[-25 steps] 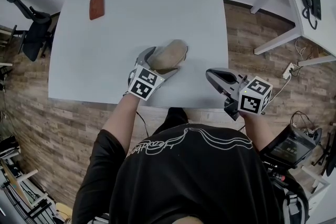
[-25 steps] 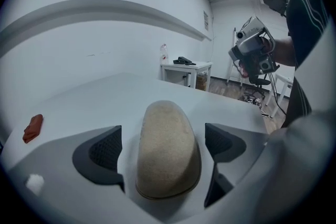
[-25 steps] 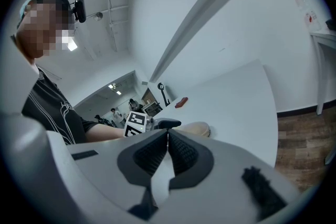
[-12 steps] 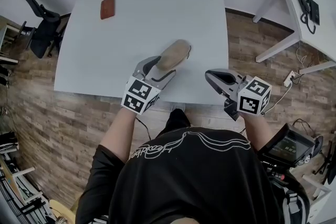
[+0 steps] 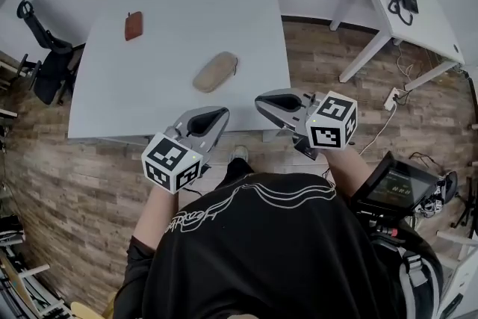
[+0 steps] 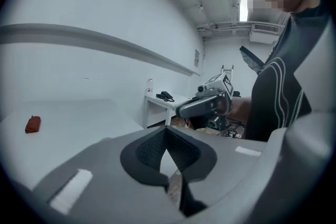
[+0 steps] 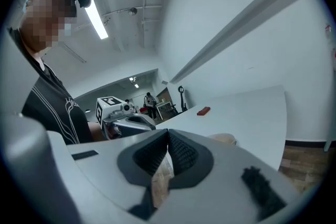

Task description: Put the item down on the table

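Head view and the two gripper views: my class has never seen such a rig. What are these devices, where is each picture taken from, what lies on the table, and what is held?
There is no robot here. A person holds a two-jaw gripper in each hand. The head view comes from a camera on the person's head, looking down at the white table. Each gripper view comes from a camera riding on that gripper, looking along its jaws. On the table lie a tan pouch and, farther off, a small red-brown item. The left gripper and the right gripper are both shut and hold nothing. They hover by the table's near edge, apart from the pouch.
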Action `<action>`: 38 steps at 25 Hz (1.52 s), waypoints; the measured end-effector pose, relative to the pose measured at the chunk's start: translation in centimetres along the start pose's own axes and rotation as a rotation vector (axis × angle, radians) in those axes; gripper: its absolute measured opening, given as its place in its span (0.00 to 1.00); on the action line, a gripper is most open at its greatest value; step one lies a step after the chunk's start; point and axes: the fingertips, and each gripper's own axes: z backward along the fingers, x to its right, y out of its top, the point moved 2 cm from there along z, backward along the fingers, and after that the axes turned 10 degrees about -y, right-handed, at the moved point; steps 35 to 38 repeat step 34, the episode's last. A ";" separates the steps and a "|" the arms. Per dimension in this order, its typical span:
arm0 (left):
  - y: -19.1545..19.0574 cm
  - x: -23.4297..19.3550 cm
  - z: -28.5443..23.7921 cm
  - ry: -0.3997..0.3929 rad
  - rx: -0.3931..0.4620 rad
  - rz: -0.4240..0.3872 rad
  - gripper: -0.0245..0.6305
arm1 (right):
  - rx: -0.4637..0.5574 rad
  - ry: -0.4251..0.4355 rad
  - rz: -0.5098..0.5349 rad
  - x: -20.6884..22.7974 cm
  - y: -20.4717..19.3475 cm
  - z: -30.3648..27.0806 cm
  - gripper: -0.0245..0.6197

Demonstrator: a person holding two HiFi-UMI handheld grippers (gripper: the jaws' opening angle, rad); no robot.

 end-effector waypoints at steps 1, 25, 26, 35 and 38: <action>0.4 2.1 0.4 -0.006 0.003 -0.006 0.05 | 0.005 0.008 0.018 -1.3 0.1 1.2 0.05; 3.4 8.9 -1.4 -0.056 0.037 -0.001 0.05 | 0.058 0.031 0.073 -3.7 1.0 6.9 0.05; 3.3 8.8 -1.5 -0.048 0.037 -0.003 0.05 | 0.058 0.031 0.074 -3.6 1.0 7.0 0.05; 4.4 8.1 -1.5 -0.023 0.056 -0.007 0.05 | 0.068 0.031 0.076 -3.4 1.9 7.0 0.05; 4.4 8.1 -1.5 -0.023 0.056 -0.007 0.05 | 0.068 0.031 0.076 -3.4 1.9 7.0 0.05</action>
